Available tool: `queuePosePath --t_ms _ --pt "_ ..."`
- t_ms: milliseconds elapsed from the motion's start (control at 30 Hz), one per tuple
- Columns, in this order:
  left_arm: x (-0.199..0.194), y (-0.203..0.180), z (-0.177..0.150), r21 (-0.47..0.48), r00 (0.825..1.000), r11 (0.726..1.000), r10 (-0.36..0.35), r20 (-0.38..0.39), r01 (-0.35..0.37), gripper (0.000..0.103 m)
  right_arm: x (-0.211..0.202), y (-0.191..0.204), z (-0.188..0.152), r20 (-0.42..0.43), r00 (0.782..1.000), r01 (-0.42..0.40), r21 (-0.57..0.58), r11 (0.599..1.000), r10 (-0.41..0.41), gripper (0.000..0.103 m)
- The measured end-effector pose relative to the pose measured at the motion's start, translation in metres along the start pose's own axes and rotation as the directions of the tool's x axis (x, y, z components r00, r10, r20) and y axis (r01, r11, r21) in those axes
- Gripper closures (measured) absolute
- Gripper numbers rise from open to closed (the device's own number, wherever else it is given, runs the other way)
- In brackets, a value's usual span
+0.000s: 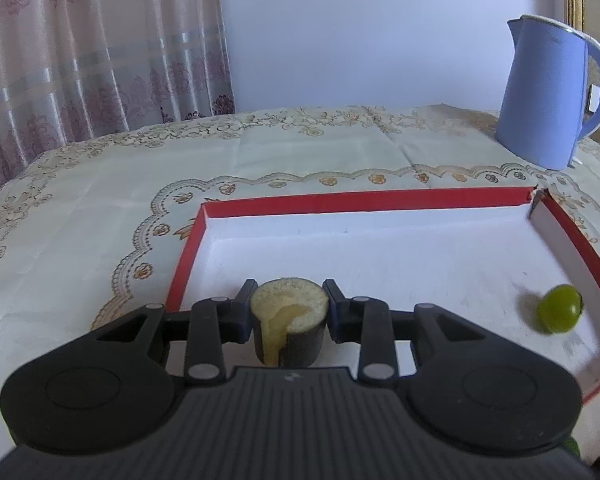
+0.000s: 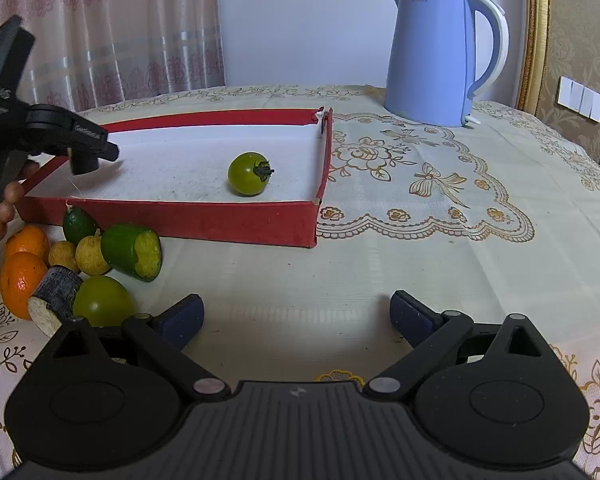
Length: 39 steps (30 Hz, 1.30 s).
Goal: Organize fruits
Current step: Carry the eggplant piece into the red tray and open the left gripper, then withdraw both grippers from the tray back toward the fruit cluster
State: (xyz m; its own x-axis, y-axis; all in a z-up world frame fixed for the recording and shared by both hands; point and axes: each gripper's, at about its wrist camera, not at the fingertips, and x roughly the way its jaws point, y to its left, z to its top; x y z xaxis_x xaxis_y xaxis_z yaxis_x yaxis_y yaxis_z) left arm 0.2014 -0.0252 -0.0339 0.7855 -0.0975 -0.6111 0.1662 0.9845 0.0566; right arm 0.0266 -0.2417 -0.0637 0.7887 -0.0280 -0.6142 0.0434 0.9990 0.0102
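Left claw (image 1: 289, 312) is clamped on a dark-skinned cut fruit piece (image 1: 288, 320) over the red tray (image 2: 172, 220); right claw (image 2: 296, 316) is held wide open, empty. One green tomato (image 2: 249, 174) is trayed; fruit pile (image 2: 88, 264) at 9 o'clock on the surface is left.

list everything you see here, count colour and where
red tray: 1, red walls, white floor, on the tablecloth
green tomato: 1, green, in the tray near its right wall
dark sugarcane piece: 1, dark skin, pale yellow cut face, in the left hand-held gripper over the tray
loose fruit pile: several, orange, green and yellowish, on the cloth before the tray's left corner
kettle: 1, light blue, behind the tray to the right
tablecloth: 1, cream with gold pattern
curtain: pink, back left
left hand-held gripper: shut on the piece
right hand-held gripper: open, above bare cloth
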Motion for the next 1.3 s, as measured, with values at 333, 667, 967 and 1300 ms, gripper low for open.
queuePosePath --t_ms 333,667,967,1300 --pt "0.01 0.011 0.001 -0.049 1.0 0.999 -0.011 -0.007 0.011 0.043 0.0 0.0 0.0 0.0 1.0 0.0 0.0 1.0 0.0 0.003" --pt "-0.059 0.032 -0.018 -0.092 0.987 0.995 0.058 0.152 -0.044 0.021 0.0 0.0 0.0 -0.001 1.0 -0.001 0.0 1.0 0.001 0.002" --pt "-0.119 0.05 -0.084 -0.084 0.984 0.995 0.062 0.166 -0.049 0.013 0.0 0.0 0.0 -0.001 1.0 -0.001 0.0 1.0 0.001 0.002" --pt "-0.116 0.059 -0.108 -0.116 0.992 0.992 0.055 0.114 -0.041 0.012 0.0 0.0 0.0 -0.001 1.0 -0.001 0.0 1.0 0.001 0.002"
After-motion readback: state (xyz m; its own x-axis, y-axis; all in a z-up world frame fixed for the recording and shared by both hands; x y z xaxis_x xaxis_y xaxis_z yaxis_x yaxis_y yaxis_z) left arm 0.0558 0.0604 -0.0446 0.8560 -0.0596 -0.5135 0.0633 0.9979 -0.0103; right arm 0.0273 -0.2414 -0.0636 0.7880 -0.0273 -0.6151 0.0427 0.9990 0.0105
